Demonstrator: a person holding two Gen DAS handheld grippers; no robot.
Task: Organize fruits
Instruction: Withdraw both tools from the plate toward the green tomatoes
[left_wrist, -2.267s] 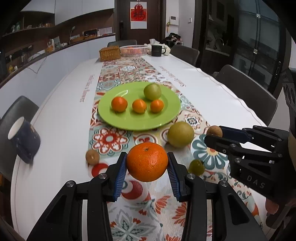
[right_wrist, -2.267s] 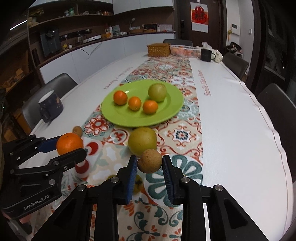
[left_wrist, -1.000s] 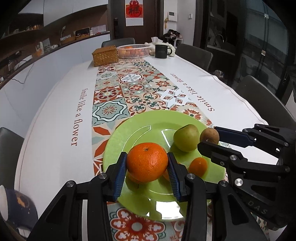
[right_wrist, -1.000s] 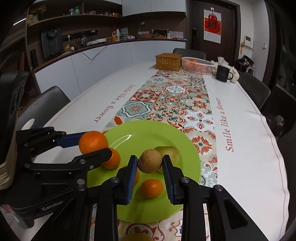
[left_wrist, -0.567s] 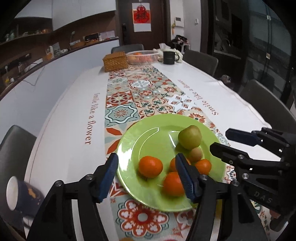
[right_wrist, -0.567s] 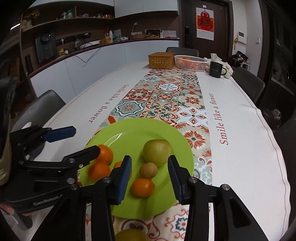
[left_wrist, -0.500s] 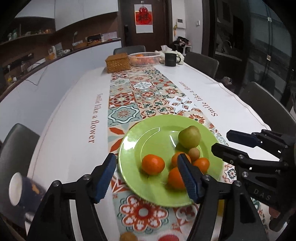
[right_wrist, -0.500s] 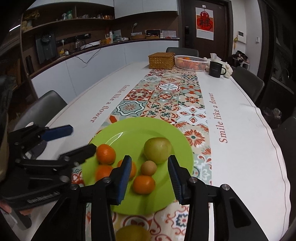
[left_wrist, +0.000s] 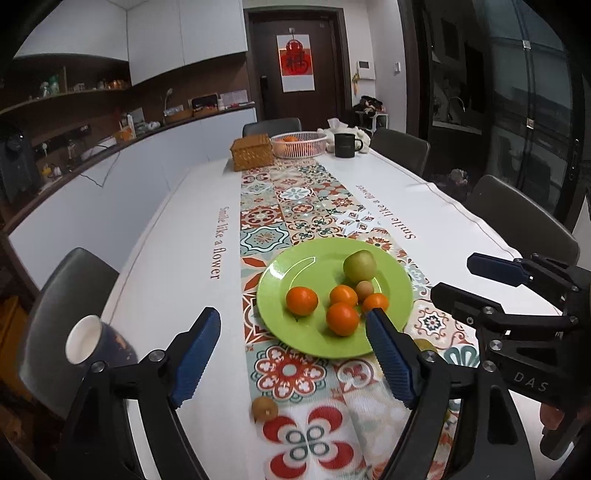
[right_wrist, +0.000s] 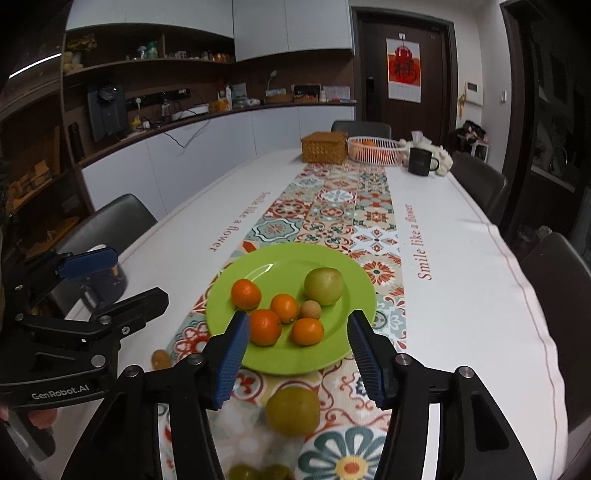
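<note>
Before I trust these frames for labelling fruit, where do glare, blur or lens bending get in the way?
Left wrist view: a glare arc on the green plate; table edges bow. Right wrist view: the fruit at the bottom edge is soft and smeared; the round fruit off the plate slightly blurred.

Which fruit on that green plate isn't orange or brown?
The big round yellow-green fruit at the far side of the green plate. Four of the others are orange, and one beside it is a small brown one.
</note>
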